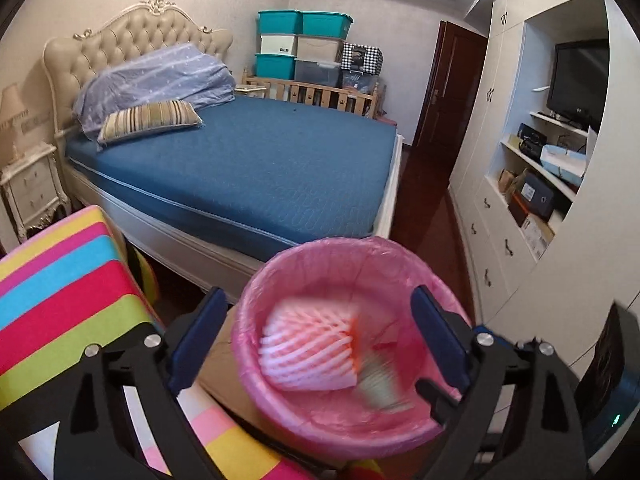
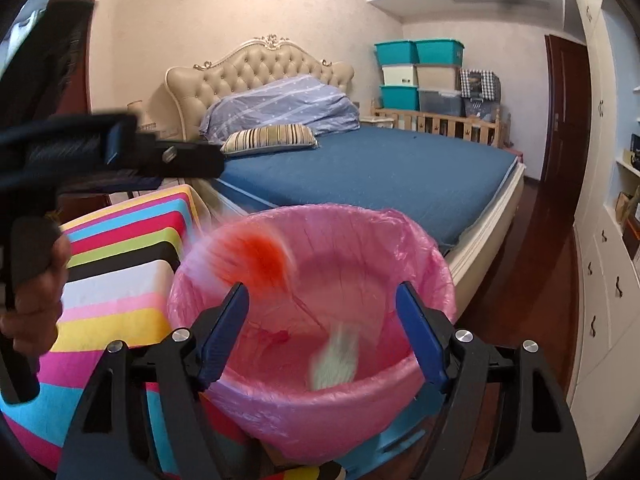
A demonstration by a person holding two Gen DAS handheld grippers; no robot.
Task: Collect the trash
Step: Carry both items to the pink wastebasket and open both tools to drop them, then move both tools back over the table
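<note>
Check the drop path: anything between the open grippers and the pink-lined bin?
Nothing visible blocks it. The left gripper and right gripper are both open above the pink-lined bin, whose mouth is uncovered. A white foam net and a pale blurred scrap are already inside its rim.

We find no text we can read in either view. The television (image 1: pixel 576 80) carries a small pale mark on its lower bezel — too small to make out. The boxes on the shelves (image 1: pixel 532 196) show pale labels — print blurred. The stacked storage bins (image 1: pixel 300 46) bear no legible lettering.
</note>
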